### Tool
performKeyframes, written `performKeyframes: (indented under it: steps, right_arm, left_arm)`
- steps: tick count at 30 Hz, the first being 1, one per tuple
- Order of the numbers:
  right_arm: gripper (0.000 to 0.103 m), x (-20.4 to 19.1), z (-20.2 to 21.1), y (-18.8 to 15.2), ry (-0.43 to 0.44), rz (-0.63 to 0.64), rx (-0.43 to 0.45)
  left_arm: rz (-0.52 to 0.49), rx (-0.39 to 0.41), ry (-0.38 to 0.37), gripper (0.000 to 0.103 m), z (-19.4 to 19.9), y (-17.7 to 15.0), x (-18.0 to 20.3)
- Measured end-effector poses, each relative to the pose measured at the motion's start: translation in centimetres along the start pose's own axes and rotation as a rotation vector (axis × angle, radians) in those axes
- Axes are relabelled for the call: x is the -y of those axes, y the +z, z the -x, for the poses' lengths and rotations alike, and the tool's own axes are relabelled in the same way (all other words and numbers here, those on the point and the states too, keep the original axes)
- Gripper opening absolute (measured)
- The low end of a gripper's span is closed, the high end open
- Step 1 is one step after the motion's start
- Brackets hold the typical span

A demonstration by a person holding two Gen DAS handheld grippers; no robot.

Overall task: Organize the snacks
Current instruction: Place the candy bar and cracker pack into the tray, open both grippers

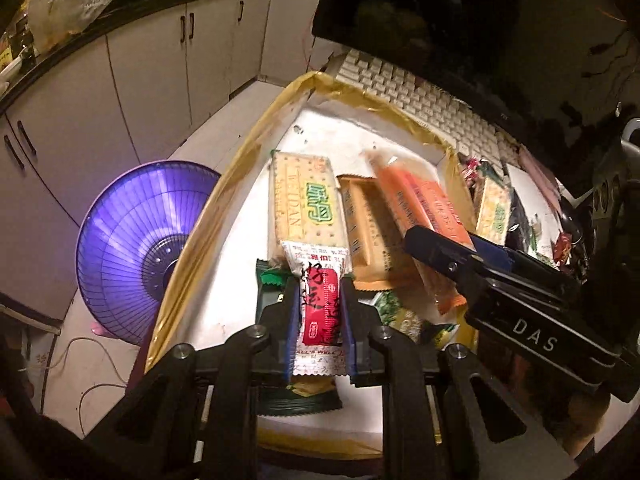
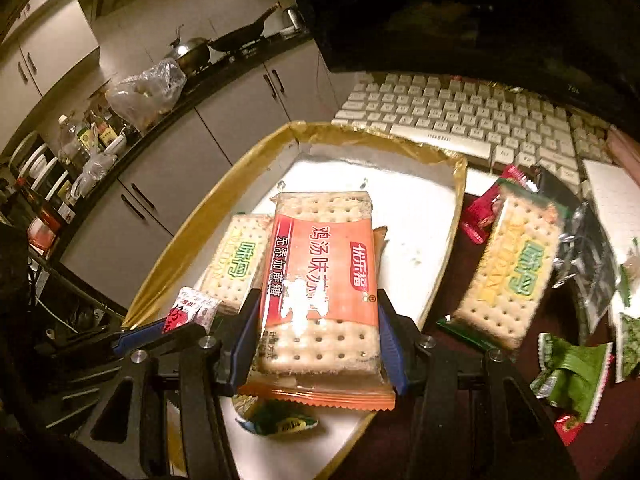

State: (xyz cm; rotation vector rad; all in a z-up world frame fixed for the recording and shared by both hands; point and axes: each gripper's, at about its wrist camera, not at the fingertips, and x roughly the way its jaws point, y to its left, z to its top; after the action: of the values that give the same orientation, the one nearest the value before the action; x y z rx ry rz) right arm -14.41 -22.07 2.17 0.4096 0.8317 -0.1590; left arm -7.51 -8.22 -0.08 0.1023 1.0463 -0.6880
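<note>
Both grippers hold snack packets over the gold-rimmed tray.

The left gripper [image 1: 320,316] is closed on a small red-and-white sachet [image 1: 320,312], its blue pads pressed against both long sides, above the tray's near edge. The right gripper [image 2: 316,332] clamps an orange cracker packet [image 2: 320,280] between its fingers, held over the middle of the tray [image 2: 224,208]. A green-label cracker pack [image 1: 304,204] lies flat on the tray's white floor toward its left edge, with a tan packet [image 1: 370,232] just beside it. Outside the tray's right edge, on the dark table, lie another green-label cracker pack [image 2: 512,268] and several loose wrappers [image 2: 572,376]. A white keyboard [image 2: 460,116] sits beyond the tray's far edge.
</note>
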Motion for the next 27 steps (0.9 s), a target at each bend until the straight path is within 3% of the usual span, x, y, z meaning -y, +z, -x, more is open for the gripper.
performKeyframes:
  steps: [3, 5, 8, 16, 24, 27]
  right_arm:
    - [0.056, 0.2, -0.1, -0.3, 0.019, -0.011, 0.003]
    - [0.056, 0.5, 0.6, -0.4, 0.041, -0.018, 0.013]
    - [0.057, 1.6, 3.9, -0.7, 0.07, -0.034, 0.096]
    - [0.06, 7.8, 11.9, -4.7, 0.053, -0.153, 0.214]
    - [0.06, 15.0, 15.2, -9.2, -0.019, -0.333, 0.221]
    - [0.06, 16.7, 15.9, -10.0, -0.042, -0.383, 0.22]
  left_arm:
    - [0.027, 0.007, -0.036, 0.033, 0.1, -0.1, -0.6]
    - [0.044, 0.022, -0.038, 0.052, 0.5, -0.2, -0.8]
    - [0.049, 0.092, -0.036, 0.061, 2.1, -0.3, -0.2]
    - [-0.03, 0.158, -0.19, 0.069, 4.3, -1.4, 5.5]
    - [-0.145, 0.06, -0.295, 0.069, 2.7, -2.9, 12.8]
    - [-0.183, 0.016, -0.298, 0.069, 1.1, -2.8, 15.3]
